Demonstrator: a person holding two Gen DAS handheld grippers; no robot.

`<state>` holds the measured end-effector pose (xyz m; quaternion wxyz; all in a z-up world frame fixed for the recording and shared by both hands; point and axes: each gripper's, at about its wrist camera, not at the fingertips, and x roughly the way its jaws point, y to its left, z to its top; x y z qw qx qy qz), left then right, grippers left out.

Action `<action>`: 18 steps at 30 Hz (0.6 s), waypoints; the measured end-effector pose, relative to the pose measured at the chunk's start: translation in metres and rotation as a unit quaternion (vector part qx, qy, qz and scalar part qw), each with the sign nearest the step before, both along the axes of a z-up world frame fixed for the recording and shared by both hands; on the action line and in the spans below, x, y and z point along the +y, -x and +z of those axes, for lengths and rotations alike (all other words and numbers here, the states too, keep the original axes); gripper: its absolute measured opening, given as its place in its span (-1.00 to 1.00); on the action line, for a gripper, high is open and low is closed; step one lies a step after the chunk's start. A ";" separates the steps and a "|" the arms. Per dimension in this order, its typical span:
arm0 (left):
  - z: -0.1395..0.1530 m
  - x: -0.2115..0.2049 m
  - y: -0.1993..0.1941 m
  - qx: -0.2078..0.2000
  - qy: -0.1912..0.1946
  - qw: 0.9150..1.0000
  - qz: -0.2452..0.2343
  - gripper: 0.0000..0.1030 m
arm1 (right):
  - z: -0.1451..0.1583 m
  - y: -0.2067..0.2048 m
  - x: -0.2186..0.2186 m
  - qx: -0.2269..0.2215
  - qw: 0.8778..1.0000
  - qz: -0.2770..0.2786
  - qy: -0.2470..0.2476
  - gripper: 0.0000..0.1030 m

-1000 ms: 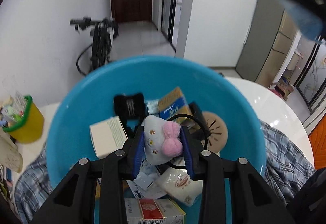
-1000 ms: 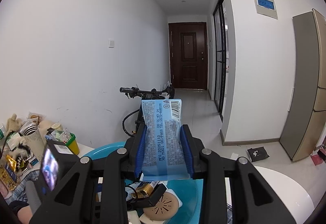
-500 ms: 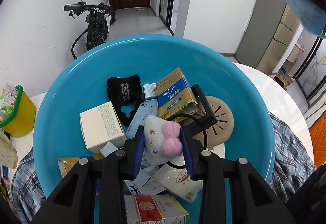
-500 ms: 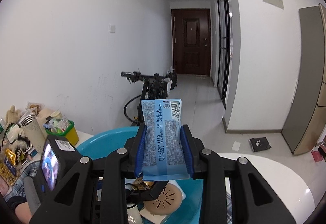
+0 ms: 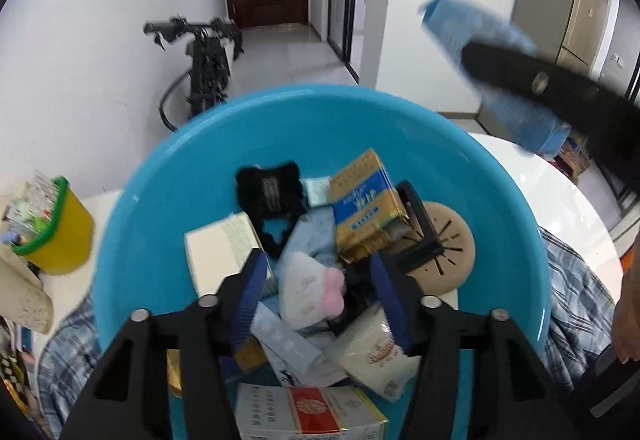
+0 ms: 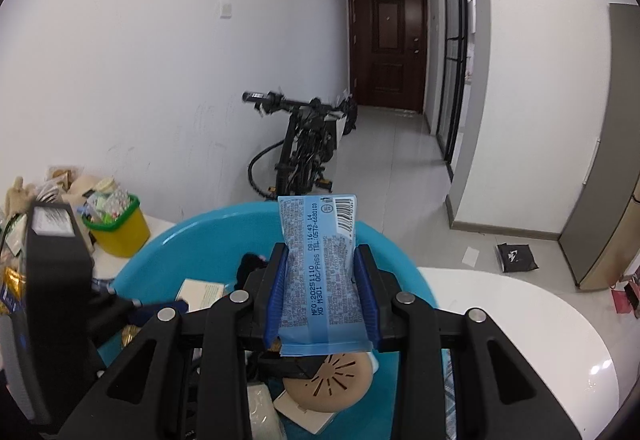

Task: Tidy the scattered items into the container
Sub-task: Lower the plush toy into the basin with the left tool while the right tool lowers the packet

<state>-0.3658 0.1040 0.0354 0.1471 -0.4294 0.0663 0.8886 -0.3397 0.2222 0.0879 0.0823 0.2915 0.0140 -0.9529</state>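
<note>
Left gripper (image 5: 320, 304): jaws opening. The blue pads stand clear on both sides of the small white plush toy with a pink bow (image 5: 310, 290), so nothing is pinched. Half a second earlier those pads were clamped on the toy; it now lies loose on the pile. Judgement: this item is delivered, and the left hand is free to fetch another.

Outward from the toy, all inside the round bright-blue plastic basin (image 5: 160, 176):
- 12 o'clock: gold-and-blue foil packet (image 5: 366, 206) with blue lettering, not legible.
- 11 o'clock: black fuzzy pouch (image 5: 268, 192).
- 9 o'clock: cream cardboard box (image 5: 222, 250), print too fine to read.
- 2 o'clock: beige round slotted disc (image 5: 448, 248), a black frame lying partly over it.
- 5 o'clock: white sachet (image 5: 376, 356) with a red script logo, unreadable.
- 6 o'clock: white carton with a red panel (image 5: 308, 414).

Right gripper (image 6: 322, 300): pads pressed against the two sides of a light-blue printed snack wrapper (image 6: 322, 280), firmly held and standing upright. Compared with a second ago it sits lower and further over the basin, above the beige disc. Judgement: release of this packet is the next step.

Legible on the wrapper: "MFG:20251110", "08:16:43 14", "XG M301 QC/PASS", "TEL:0572-6680103", with a barcode at the top right corner.

Beyond the basin, at 9 o'clock: yellow tub with a green rim (image 5: 60, 236), stuffed with packets, on the white table (image 6: 520, 320).
</note>
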 end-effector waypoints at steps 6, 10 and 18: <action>0.010 -0.011 0.001 0.015 -0.003 1.000 0.011 0.32 | -0.012 0.004 -0.010 -0.024 0.999 0.022 0.001 -0.38; 0.014 -0.022 0.004 0.020 -0.005 0.999 0.026 0.32 | -0.021 0.008 -0.017 -0.039 0.999 0.031 0.004 -0.39; 0.017 -0.032 0.006 0.024 0.014 0.999 0.043 0.33 | -0.036 0.020 -0.020 -0.076 0.996 0.042 0.030 -0.38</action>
